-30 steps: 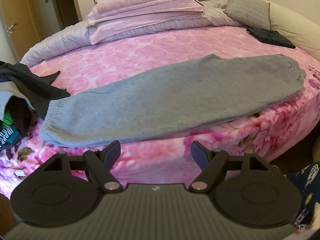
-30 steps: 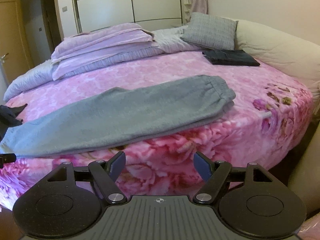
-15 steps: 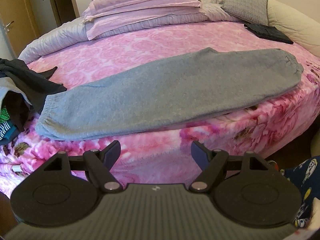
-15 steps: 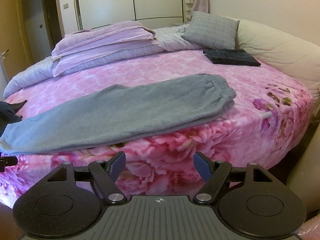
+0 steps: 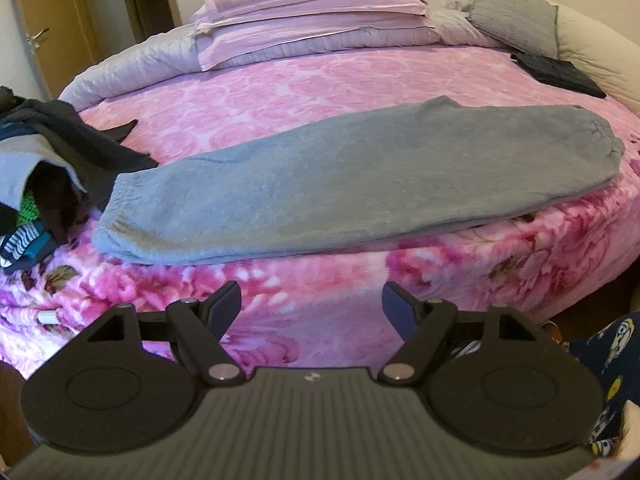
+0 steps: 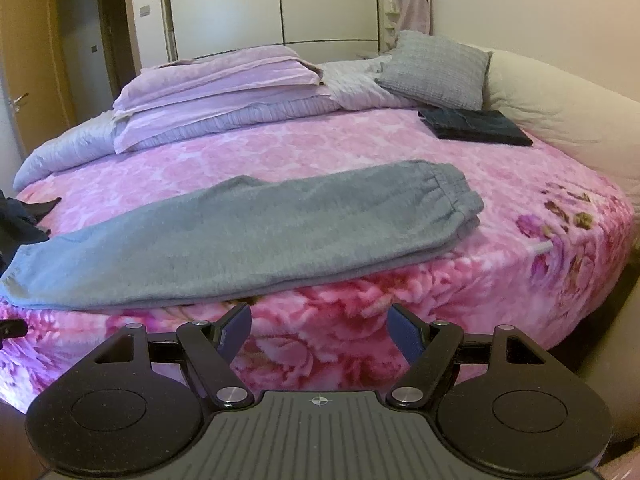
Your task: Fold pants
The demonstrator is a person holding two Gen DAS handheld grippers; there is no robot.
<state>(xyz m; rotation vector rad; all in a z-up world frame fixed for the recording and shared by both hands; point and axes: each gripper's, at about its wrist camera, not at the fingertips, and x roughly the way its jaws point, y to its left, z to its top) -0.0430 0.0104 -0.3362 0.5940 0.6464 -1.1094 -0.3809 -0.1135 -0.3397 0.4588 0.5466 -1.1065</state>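
Grey sweatpants [image 5: 340, 184] [image 6: 248, 232] lie folded lengthwise, leg on leg, along the near edge of a round bed with a pink flowered blanket [image 5: 312, 84] [image 6: 320, 152]. The waistband is at the right, the cuffs at the left. My left gripper [image 5: 312, 300] hovers open just short of the bed's edge, below the pants' middle, nothing between its fingers. In the right wrist view my right gripper [image 6: 320, 320] is open too, in front of the pants near their middle, apart from the cloth.
A heap of dark and striped clothes [image 5: 44, 168] lies at the bed's left edge by the cuffs. Folded dark garment [image 6: 476, 126], grey pillow [image 6: 436, 72] and stacked lilac bedding [image 6: 216, 88] sit at the back. A patterned sleeve [image 5: 604, 376] shows at lower right.
The left view has shifted a little, so the pants sit slightly further from the fingers. Both grippers stay open and nothing on the bed has moved.
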